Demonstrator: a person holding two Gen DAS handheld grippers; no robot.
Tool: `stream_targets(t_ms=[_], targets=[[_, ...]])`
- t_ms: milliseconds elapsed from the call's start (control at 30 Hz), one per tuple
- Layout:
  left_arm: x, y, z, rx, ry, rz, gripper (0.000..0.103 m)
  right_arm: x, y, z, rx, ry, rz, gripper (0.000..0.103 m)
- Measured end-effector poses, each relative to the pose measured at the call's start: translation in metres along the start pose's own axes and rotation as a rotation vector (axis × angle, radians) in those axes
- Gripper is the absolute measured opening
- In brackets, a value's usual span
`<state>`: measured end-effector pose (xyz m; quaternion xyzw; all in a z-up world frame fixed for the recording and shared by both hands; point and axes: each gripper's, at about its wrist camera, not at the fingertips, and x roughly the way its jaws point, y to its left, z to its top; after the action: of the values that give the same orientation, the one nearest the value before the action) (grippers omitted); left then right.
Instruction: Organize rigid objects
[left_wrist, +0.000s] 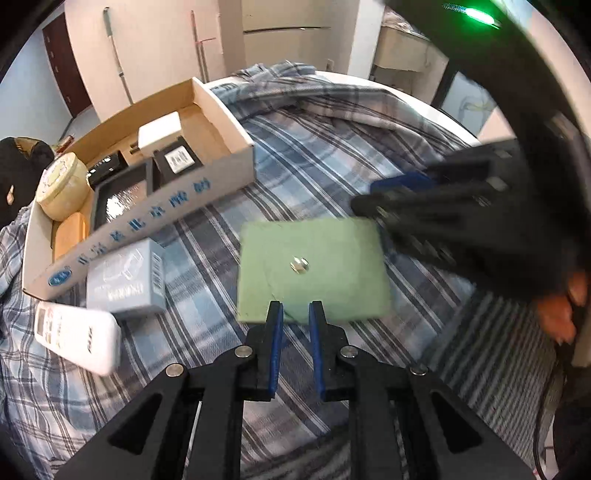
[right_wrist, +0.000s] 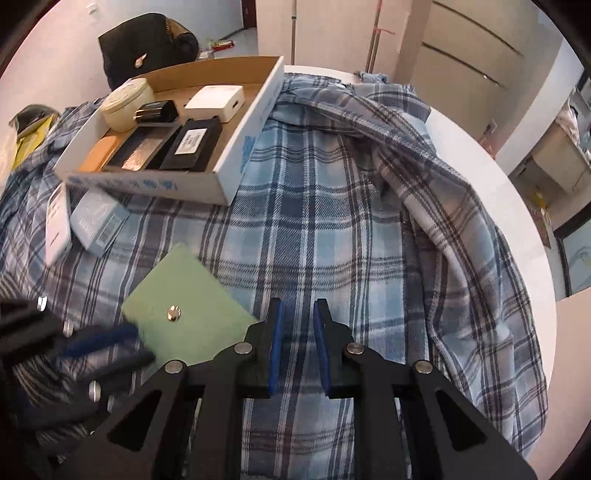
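Lying flat on the soft blue plaid cloth (right_wrist: 332, 229), the thin green rectangular pouch (left_wrist: 314, 267) shows a round metal snap at its centre. Left gripper (left_wrist: 296, 308) rests at its near edge, narrow jaws empty. Right gripper (right_wrist: 297, 306) hangs beside it, closed on nothing. Cardboard tray (right_wrist: 229, 170), well apart, holds boxy chargers and what looks like a round tin.

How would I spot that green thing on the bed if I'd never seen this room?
Start at the cardboard box on the plaid cloth. Nearer the camera, past a grey-blue carton and white remote, lies the green square. It alone is flat, plain green, with one metal stud at its centre.
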<state>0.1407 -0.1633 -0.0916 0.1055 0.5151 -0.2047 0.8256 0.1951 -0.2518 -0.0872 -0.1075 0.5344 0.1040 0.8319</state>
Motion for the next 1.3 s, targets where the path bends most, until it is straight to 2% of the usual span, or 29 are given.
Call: stream_targets(t_ms=[200, 300, 400, 533, 700, 867, 933, 1000, 1100, 1167, 1200, 1233, 1267, 1300], targets=[[0.001, 0.017, 0.008, -0.034, -0.012, 0.021, 0.016, -0.003, 0.01, -0.011, -0.031, 0.034, 0.066, 0.016], [-0.01, 0.02, 0.001, -0.03, -0.017, 0.018, 0.016, -0.01, 0.014, -0.016, -0.038, -0.014, 0.023, 0.016], [-0.019, 0.019, -0.013, -0.017, 0.012, 0.018, 0.016, -0.015, 0.012, -0.019, -0.038, -0.02, 0.038, 0.016], [-0.005, 0.014, -0.017, -0.025, 0.065, -0.008, 0.016, -0.007, 0.011, -0.013, -0.042, -0.003, 0.031, 0.016], [-0.001, 0.017, -0.009, -0.041, 0.031, 0.012, 0.016, -0.006, 0.014, -0.02, -0.047, 0.0, 0.014, 0.016], [0.001, 0.028, 0.0, -0.065, 0.011, 0.018, 0.016, -0.01, 0.01, -0.027, -0.023, 0.008, 0.06, 0.016], [-0.005, 0.031, 0.0, -0.067, -0.005, 0.033, 0.016, -0.015, 0.008, -0.026, 0.006, -0.021, 0.043, 0.016], [-0.018, 0.033, -0.002, -0.058, -0.037, 0.05, 0.016, -0.021, 0.005, -0.026, 0.036, -0.051, 0.065, 0.016], [-0.046, 0.042, -0.01, -0.078, -0.115, 0.083, 0.016, -0.028, 0.014, -0.023, 0.033, -0.06, 0.124, 0.027], [-0.066, 0.053, -0.018, -0.115, -0.196, 0.109, 0.016, -0.03, 0.027, -0.021, 0.003, -0.063, 0.153, 0.066], [-0.075, 0.057, -0.022, -0.121, -0.229, 0.115, 0.016, -0.031, 0.033, -0.021, -0.009, -0.08, 0.16, 0.072], [-0.083, 0.059, -0.027, -0.119, -0.263, 0.114, 0.018, -0.034, 0.039, -0.021, -0.022, -0.095, 0.153, 0.073], [-0.089, 0.062, -0.03, -0.119, -0.293, 0.111, 0.023, -0.035, 0.046, -0.021, -0.038, -0.099, 0.133, 0.073], [-0.093, 0.065, -0.034, -0.119, -0.319, 0.108, 0.048, -0.036, 0.049, -0.022, -0.047, -0.098, 0.122, 0.073]])
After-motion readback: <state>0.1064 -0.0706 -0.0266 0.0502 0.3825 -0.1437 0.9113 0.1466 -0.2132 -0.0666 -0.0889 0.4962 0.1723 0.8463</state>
